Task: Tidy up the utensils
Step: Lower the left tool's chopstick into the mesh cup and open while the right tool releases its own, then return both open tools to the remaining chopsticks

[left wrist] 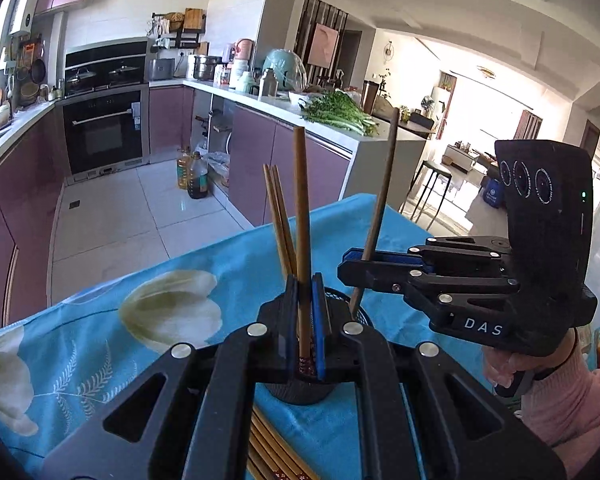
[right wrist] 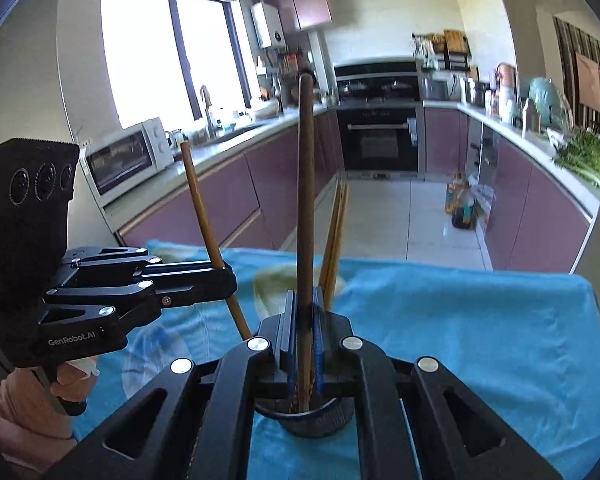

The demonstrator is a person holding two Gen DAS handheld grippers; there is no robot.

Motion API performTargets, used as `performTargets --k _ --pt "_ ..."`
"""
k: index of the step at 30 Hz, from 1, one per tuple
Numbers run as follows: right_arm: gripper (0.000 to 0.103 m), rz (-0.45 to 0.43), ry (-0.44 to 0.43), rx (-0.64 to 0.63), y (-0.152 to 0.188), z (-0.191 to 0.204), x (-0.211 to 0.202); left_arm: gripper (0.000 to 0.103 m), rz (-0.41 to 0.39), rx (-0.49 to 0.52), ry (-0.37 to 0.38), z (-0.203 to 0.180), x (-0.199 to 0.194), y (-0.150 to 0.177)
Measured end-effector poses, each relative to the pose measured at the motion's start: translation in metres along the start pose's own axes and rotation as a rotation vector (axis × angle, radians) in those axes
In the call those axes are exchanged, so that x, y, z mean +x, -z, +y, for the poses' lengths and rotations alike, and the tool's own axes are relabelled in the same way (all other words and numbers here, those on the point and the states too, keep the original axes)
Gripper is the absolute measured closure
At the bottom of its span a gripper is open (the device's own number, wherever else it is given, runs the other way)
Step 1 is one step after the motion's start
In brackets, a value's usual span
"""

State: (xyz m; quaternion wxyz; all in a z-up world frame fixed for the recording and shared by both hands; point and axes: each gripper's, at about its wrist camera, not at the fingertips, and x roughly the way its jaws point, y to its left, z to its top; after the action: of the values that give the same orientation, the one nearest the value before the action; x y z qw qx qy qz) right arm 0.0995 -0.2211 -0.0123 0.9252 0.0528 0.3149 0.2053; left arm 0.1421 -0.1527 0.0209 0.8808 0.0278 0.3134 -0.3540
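Pinching one chopstick each: your left claw [left wrist: 304, 320] is pressed onto a light bamboo chopstick [left wrist: 300, 208], your right claw [right wrist: 305, 332] onto a dark brown chopstick [right wrist: 307, 200]. Both sticks stand close to upright with their lower ends down inside the black mesh holder [left wrist: 300, 394], which sits on the bench under a blue flowered cloth [left wrist: 160, 320]. Left wrist view shows the right claw [left wrist: 360, 268] from the side, gripping the dark stick [left wrist: 382, 192] just above the holder rim. Two more bamboo chopsticks [left wrist: 278, 220] already lean in the holder, touching each other. A loose bundle of chopsticks [left wrist: 272, 452] lies on the cloth just beside the holder base, under your left claw.
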Motion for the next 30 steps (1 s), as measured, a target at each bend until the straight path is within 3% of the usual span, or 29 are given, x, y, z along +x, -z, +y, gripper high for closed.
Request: performTargets --k 6,9,12,20,25,30 --pt "0.095 0.039 0.015 0.043 0.002 -0.005 0.021 0.095 0.053 -0.015 -0.024 0.013 0.025 0.005" --pt "0.093 0.035 0.03 0.067 0.002 -0.008 0.026 0.081 0.06 -0.032 -0.031 0.023 0.032 0.006" --pt "0.075 0.021 0.024 0.087 0.004 -0.008 0.025 0.078 0.053 -0.046 -0.035 0.03 0.029 0.011" --pt "0.068 -0.054 0.016 0.058 0.009 0.003 -0.001 0.07 -0.017 -0.064 -0.128 0.044 -0.009 0.031" --pt "0.061 -0.095 -0.055 -0.014 0.025 0.031 -0.028 0.061 -0.006 -0.042 -0.184 0.051 -0.032 0.06" --pt "0.06 -0.027 -0.145 -0.069 0.053 0.06 -0.026 0.06 0.083 -0.035 -0.223 0.057 -0.03 0.102"
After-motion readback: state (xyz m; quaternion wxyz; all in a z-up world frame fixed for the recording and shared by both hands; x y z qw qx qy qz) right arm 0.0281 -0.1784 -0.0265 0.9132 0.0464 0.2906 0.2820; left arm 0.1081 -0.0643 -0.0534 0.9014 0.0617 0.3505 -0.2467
